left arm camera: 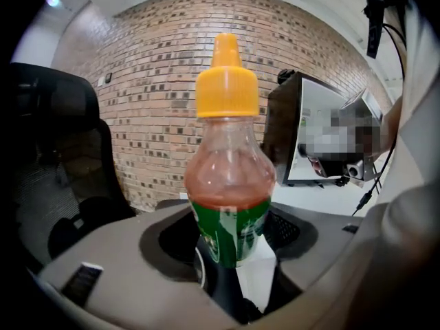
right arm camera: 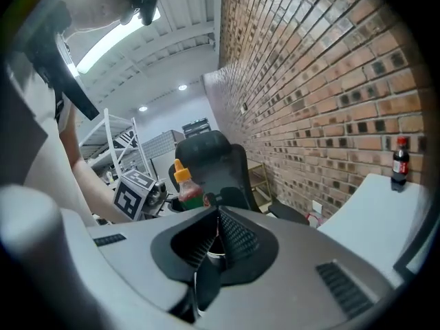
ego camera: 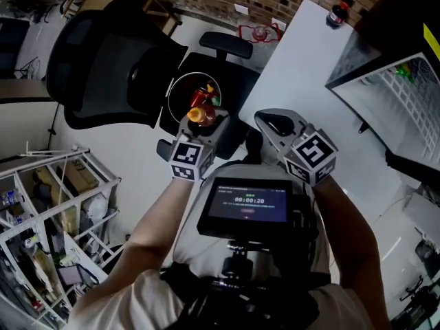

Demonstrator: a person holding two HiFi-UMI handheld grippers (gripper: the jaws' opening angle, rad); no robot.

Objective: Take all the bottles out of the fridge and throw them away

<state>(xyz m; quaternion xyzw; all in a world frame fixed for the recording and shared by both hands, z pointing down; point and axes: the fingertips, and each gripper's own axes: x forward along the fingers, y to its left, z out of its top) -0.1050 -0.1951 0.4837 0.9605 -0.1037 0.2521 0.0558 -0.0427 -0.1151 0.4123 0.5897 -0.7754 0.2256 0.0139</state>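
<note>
1 sauce bottle (left arm camera: 229,184): orange cap, red contents, green label. Held upright by left gripper (ego camera: 205,122); jaws well apart, pads pressed on lower body. Pos.: just above near edge of bin (ego camera: 173,91), not yet released.

Right gripper (right arm camera: 217,218): jaws fully together, nothing btwn them. Hangs beside left gripper, near table (ego camera: 302,67) edge.

Bin: round, stands by chair (ego camera: 110,60). Holds a few items already, red and orange visible, prob. bottles; exact count can't be told.

Fridge (ego camera: 395,26): at right, open, wire shelf (ego camera: 412,105) showing. Something green on shelf, too small to ID.

1 dark bottle (ego camera: 336,14) w/ red cap: upright on far corner of table, outside fridge, well apart from both grippers.

Status (est.): task partly done. Some bottles appear dumped, and the sauce bottle is close to its drop. Left to do: release it over bin, then go back to fridge and check shelves for any bottles remaining.
</note>
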